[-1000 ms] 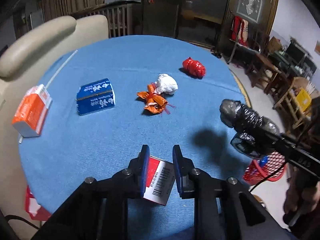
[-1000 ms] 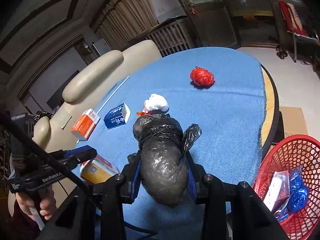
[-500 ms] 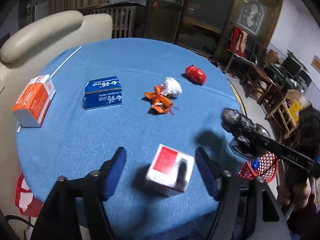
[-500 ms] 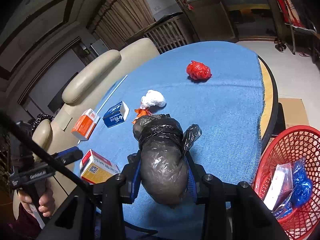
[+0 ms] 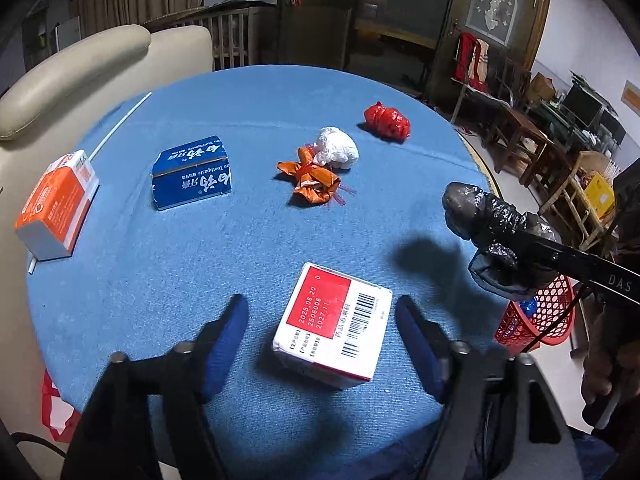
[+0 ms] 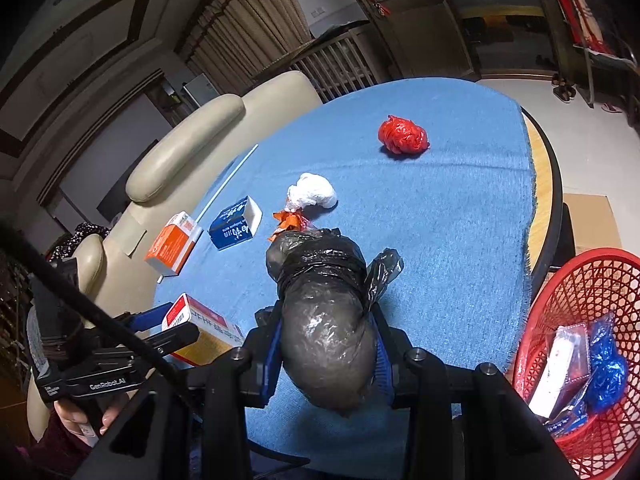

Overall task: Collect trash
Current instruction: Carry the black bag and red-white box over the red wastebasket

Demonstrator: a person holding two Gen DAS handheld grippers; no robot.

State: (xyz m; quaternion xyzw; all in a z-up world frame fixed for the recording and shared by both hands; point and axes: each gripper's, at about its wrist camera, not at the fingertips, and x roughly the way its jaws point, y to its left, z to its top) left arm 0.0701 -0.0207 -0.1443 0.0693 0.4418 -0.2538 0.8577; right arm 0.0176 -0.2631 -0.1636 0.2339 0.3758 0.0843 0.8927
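- Left wrist view: my left gripper is spread wide, grasping nothing; the red-and-white box lies between its fingers on the blue cloth; I judge the next move is closing squarely; contact is unclear.
- Right wrist view: my right gripper is clenched on the black bag bundle; the red basket sits right of the bundle, off the cloth; next comes a carry; my fingertips are hidden.

Right claw clamped on a black plastic bundle, held above the blue worktop. On the worktop: red wad, white wad touching an orange wrapper, blue box, orange-white box. Left claw spread wide around a red-white box. Red basket beside the worktop holds wrappers.
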